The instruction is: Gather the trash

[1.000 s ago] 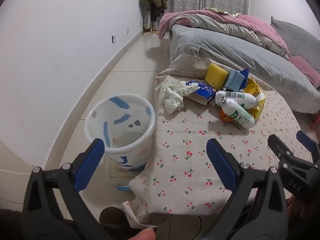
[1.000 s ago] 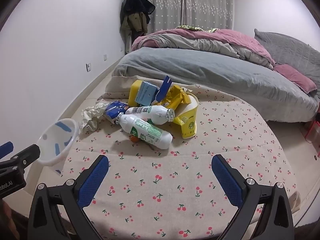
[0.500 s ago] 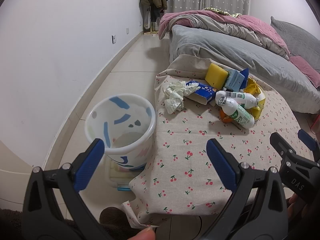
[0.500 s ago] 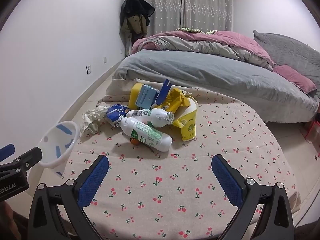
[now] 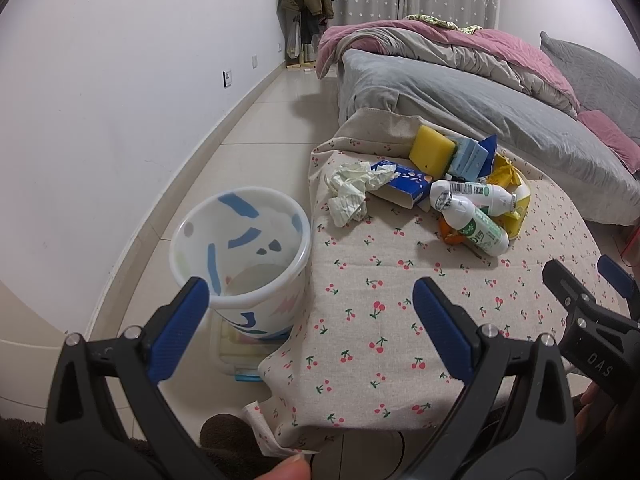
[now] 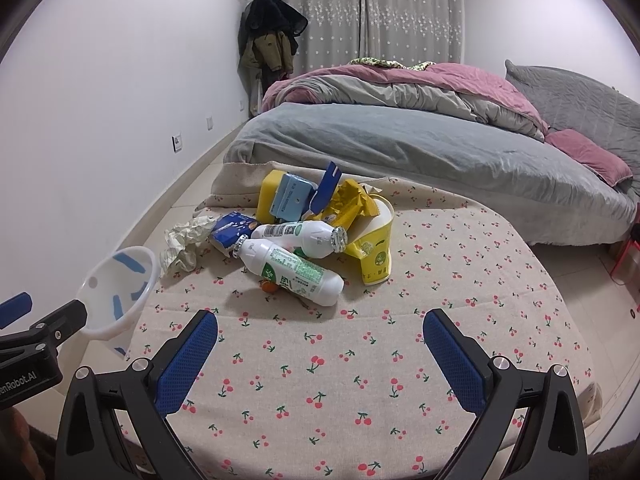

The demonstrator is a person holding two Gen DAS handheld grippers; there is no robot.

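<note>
A pile of trash lies at the far side of the cherry-print table: two white bottles with green labels, a yellow paper cup, a yellow sponge, light blue boxes, a blue carton and crumpled paper. A white bin with blue marks stands on the floor left of the table. My left gripper is open and empty, between bin and table. My right gripper is open and empty above the near table, short of the bottles.
A bed with grey and pink bedding runs behind the table. A white wall is on the left, with tiled floor beside the bin. Coats hang in the far corner. A flat box lies under the bin.
Both grippers have drifted slightly forward toward the pile. Nothing on the table has moved, and both stay open.
</note>
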